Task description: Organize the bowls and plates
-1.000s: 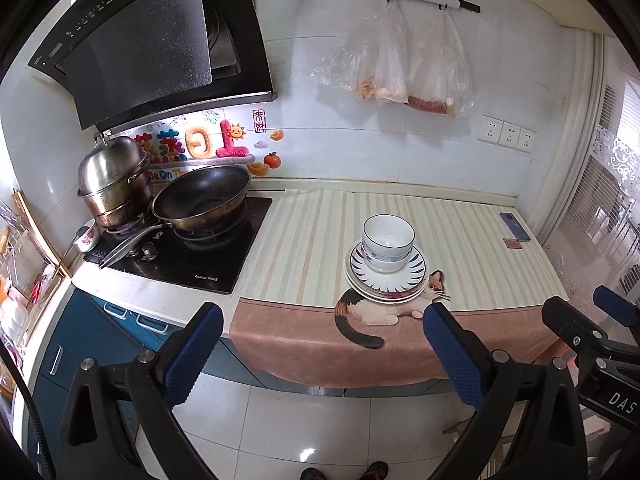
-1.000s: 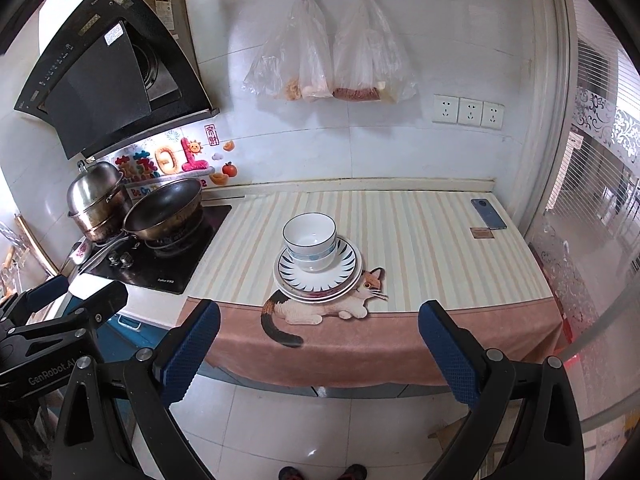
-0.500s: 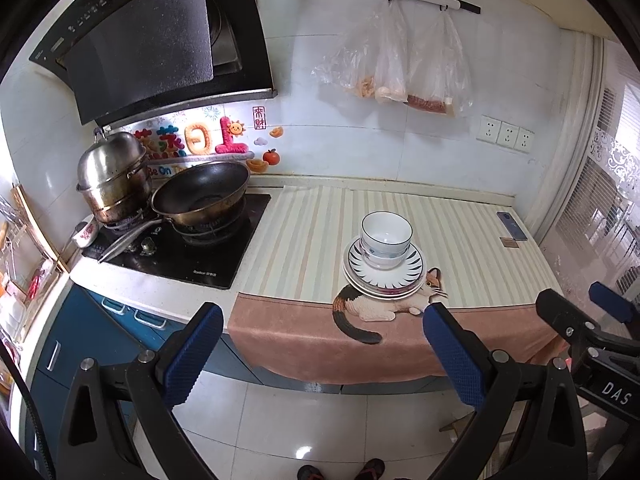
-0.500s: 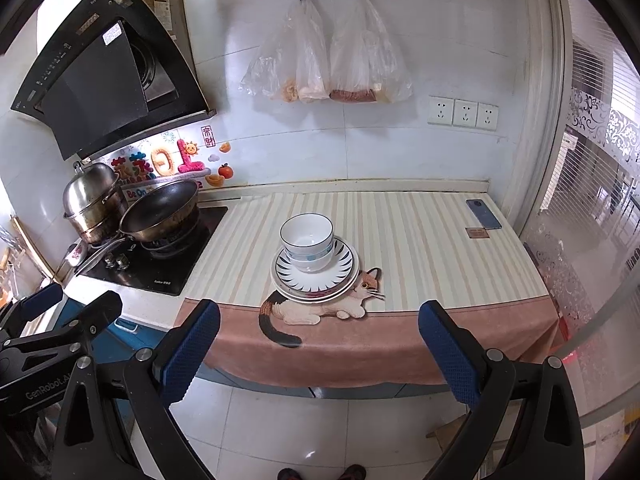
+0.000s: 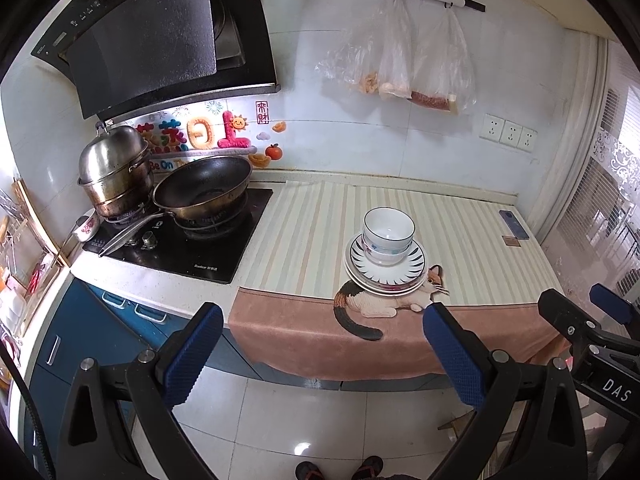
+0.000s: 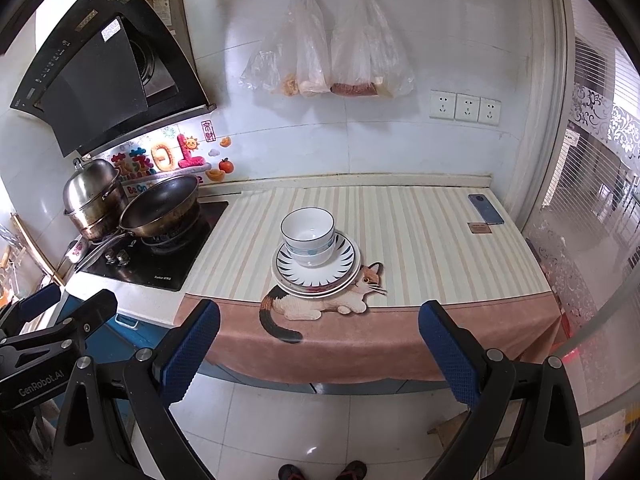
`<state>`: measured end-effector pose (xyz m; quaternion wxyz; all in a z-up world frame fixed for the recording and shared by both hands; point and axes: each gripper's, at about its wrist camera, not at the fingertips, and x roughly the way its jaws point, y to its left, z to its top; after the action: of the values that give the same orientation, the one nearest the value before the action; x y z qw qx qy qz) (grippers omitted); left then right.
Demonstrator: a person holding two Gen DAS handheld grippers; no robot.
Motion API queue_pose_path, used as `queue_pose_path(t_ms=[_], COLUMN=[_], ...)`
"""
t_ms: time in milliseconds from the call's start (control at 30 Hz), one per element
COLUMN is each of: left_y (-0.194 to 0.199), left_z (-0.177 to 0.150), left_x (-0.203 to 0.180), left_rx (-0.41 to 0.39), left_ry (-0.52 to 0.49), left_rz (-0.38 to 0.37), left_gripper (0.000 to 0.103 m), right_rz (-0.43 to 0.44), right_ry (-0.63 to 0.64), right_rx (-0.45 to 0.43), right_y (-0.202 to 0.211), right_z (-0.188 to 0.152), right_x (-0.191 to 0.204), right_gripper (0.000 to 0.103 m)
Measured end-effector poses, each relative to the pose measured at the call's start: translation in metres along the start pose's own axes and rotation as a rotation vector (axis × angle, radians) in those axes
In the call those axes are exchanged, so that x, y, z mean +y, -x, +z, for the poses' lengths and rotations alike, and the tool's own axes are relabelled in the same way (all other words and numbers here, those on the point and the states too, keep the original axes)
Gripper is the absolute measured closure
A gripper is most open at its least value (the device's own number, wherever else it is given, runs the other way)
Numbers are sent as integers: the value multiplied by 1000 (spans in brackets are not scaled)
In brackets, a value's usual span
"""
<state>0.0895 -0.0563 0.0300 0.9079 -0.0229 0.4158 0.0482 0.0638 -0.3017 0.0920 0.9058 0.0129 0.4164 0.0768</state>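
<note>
Stood well back from a kitchen counter (image 6: 440, 240) draped in a striped cloth (image 6: 400, 224) with a cat picture at its front edge. At the left, a black hob (image 5: 192, 248) carrying a dark wok (image 5: 204, 192) and a steel steamer pot (image 5: 114, 172); above it, a slanted range hood (image 5: 160, 36). On the wall, two plastic bags (image 6: 332, 52) hung from a rail. At the counter's far right corner, a phone (image 6: 485, 209), well apart from the crockery.

Near the middle of the cloth, just behind the cat, sat a stack of plates (image 6: 316, 270), the top one rimmed with dark rays. On it, nested bowls (image 6: 307, 238), white with a blue band, upright and slightly left of the plates' centre.

Left gripper (image 5: 320, 354) and right gripper (image 6: 318, 352) both held over the floor short of the counter edge, blue pads spread wide, nothing between them, neither touching any dish.

Judged as either the approach or a stand-off with the stack already built; not possible to tell which from here. If more were wanted, next move would call for closing in over the cloth and taking the bowl rim between the pads squarely, with care not to tip the nested pair or slide the plates toward the front edge.
</note>
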Motion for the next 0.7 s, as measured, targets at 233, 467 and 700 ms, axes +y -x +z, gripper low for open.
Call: queue_pose_path(t_ms=[233, 467, 700], left_y=[-2, -4, -5], left_z=[1, 1, 1], left_x=[-1, -2, -3], left_rx=[2, 8, 6], left_ry=[0, -2, -5], left_rz=[-6, -9, -10], left_gripper=[1, 1, 0], right_rz=[-10, -19, -22], right_ry=[0, -4, -5], right_rx=[3, 3, 2], right_y=[-3, -4, -5], right_z=[0, 0, 1], right_x=[-5, -8, -9], right_gripper=[2, 1, 1])
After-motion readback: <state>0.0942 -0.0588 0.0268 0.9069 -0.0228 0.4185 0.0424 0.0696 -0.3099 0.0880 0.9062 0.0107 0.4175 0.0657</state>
